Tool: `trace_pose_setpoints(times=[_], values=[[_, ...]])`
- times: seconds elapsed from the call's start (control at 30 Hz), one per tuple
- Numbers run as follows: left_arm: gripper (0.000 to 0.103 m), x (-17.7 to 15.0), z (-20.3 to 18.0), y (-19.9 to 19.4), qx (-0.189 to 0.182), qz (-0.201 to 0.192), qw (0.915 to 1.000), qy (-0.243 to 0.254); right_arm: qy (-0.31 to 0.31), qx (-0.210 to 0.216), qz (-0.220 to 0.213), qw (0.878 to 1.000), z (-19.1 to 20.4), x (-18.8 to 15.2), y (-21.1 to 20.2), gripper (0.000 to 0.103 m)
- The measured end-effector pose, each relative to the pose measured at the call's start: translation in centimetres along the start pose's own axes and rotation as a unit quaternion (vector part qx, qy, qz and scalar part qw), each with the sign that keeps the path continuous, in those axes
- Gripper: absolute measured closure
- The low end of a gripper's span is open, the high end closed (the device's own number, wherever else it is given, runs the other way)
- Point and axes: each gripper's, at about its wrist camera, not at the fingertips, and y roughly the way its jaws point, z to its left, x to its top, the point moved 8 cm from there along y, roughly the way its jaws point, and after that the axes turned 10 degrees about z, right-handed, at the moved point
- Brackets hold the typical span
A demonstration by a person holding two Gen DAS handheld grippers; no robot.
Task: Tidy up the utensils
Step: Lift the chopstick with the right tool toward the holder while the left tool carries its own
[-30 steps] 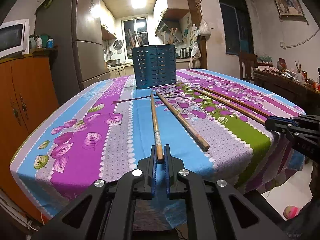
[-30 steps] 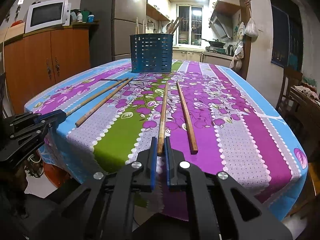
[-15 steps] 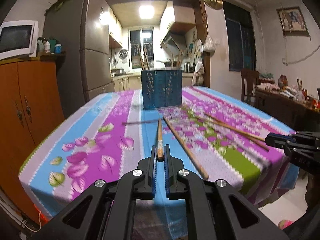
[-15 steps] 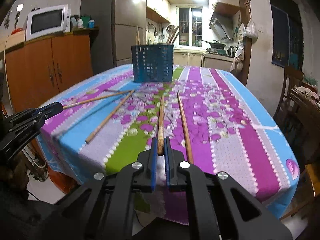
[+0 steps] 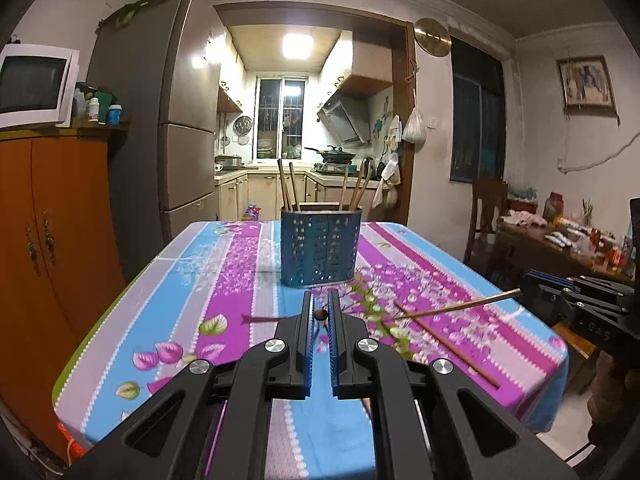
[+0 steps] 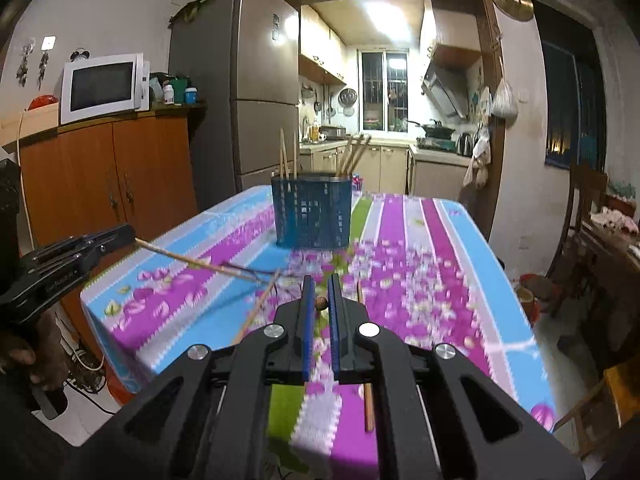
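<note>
Left wrist view: left gripper (image 5: 320, 316) clamped on thin brown wooden chopstick (image 5: 320, 313), lifted end-on toward blue perforated plastic holder (image 5: 319, 249) for insertion. Right gripper (image 6: 320, 304) likewise grips own chopstick (image 6: 321, 302); another lies on tablecloth (image 5: 448, 334).

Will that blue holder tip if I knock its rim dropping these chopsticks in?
Probably light: the blue holder looks like thin perforated plastic, so a rim knock may slide or rock it. Its wide base should resist tipping. The leaning chopsticks inside likely add little weight.
</note>
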Motion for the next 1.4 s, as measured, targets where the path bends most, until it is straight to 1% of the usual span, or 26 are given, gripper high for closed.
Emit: trace_pose_setpoints(times=[0.13,0.3,0.43,0.5,0.57,0.67,0.8,0.97,1.17,1.4], values=[[0.095,2.0,0.6,-0.2,-0.011,0.005,0.9999,-0.007,-0.009,0.003,-0.003,1.000,0.5,2.2,-0.3,0.098],[0.095,4.2,1.2,-0.3,-0.016,0.007,0.9998,-0.009,-0.005,0.018,0.001,1.000,0.8,4.7,0.0,0.098],[0.095,5.8,1.4,-0.1,-0.028,0.015,0.9995,-0.008,-0.004,0.026,0.015,1.000,0.8,6.0,0.8,0.098],[0.095,6.7,1.5,0.1,-0.040,0.021,0.9989,-0.012,0.013,0.040,0.029,0.999,0.4,6.7,1.4,0.098],[0.095,7.5,1.6,0.4,-0.049,0.027,0.9983,-0.017,0.019,0.042,0.036,0.998,0.1,7.4,1.8,0.098],[0.095,8.2,1.8,1.0,-0.058,0.038,0.9972,-0.027,0.025,0.045,0.045,0.998,-0.1,8.3,2.3,0.098],[0.095,8.9,2.0,1.8,-0.056,0.044,0.9973,-0.020,0.034,0.056,0.064,0.996,-0.2,9.3,2.9,0.098],[0.095,9.8,2.3,2.8,-0.060,0.053,0.9966,-0.017,0.020,0.052,0.087,0.995,0.7,10.5,3.0,0.098],[0.095,10.9,2.0,3.2,-0.063,0.051,0.9967,-0.003,0.024,0.049,0.123,0.991,0.8,11.4,3.5,0.098],[0.095,12.0,1.1,3.3,-0.071,0.049,0.9962,0.008,0.031,0.051,0.145,0.988,0.7,12.4,4.2,0.098]])
